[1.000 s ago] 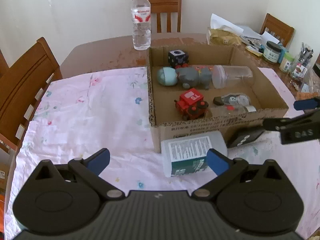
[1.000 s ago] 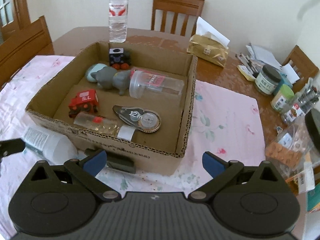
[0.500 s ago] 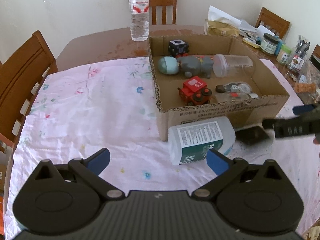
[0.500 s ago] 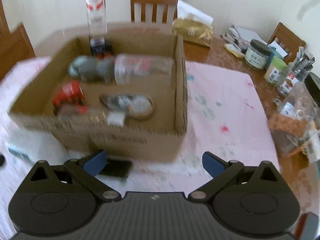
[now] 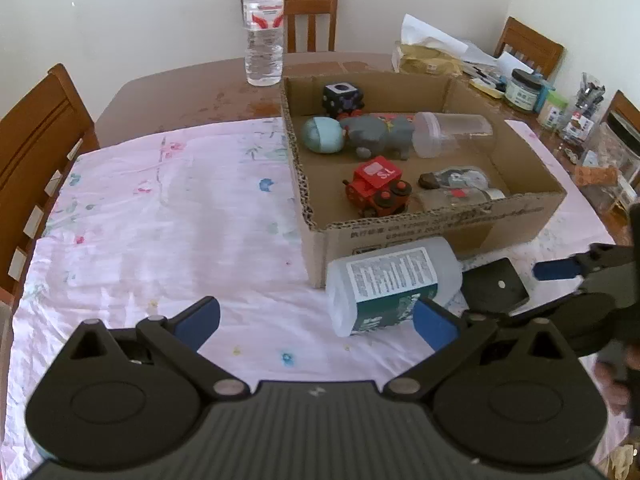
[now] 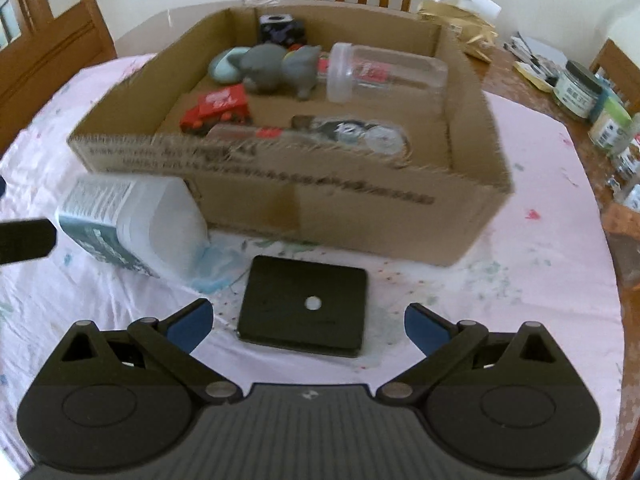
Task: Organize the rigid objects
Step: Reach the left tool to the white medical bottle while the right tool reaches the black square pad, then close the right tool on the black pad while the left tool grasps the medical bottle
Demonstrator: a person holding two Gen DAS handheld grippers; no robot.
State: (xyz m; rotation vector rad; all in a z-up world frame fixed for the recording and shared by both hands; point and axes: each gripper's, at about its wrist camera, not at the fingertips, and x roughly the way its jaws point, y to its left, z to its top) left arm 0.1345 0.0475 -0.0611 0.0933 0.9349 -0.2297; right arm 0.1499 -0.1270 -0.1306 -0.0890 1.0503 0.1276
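Note:
A cardboard box (image 5: 436,230) (image 6: 360,196) on the pink cloth holds a red toy truck (image 5: 378,190), a grey elephant (image 5: 378,136), a teal egg (image 5: 322,135), a black cube (image 5: 342,98), a clear jar (image 5: 452,134) and a tape dispenser (image 5: 456,178). In front of the box lie a translucent labelled bottle (image 5: 390,284) (image 6: 128,220) and a flat black square plate (image 6: 304,306) (image 5: 494,292). My left gripper (image 5: 316,320) is open, its right fingertip close beside the bottle. My right gripper (image 6: 306,322) is open, hanging just short of the black plate.
A water bottle (image 5: 263,28) stands behind the box. Jars, pens and a gold tissue pack (image 5: 428,62) crowd the table's right side. Wooden chairs (image 5: 36,128) ring the table. Bare pink cloth (image 5: 168,208) spreads to the left of the box.
Both grippers have pulled back and lowered. The right gripper has swung left, so the black plate now lies centred between its open fingers. The bottle and box have not moved.

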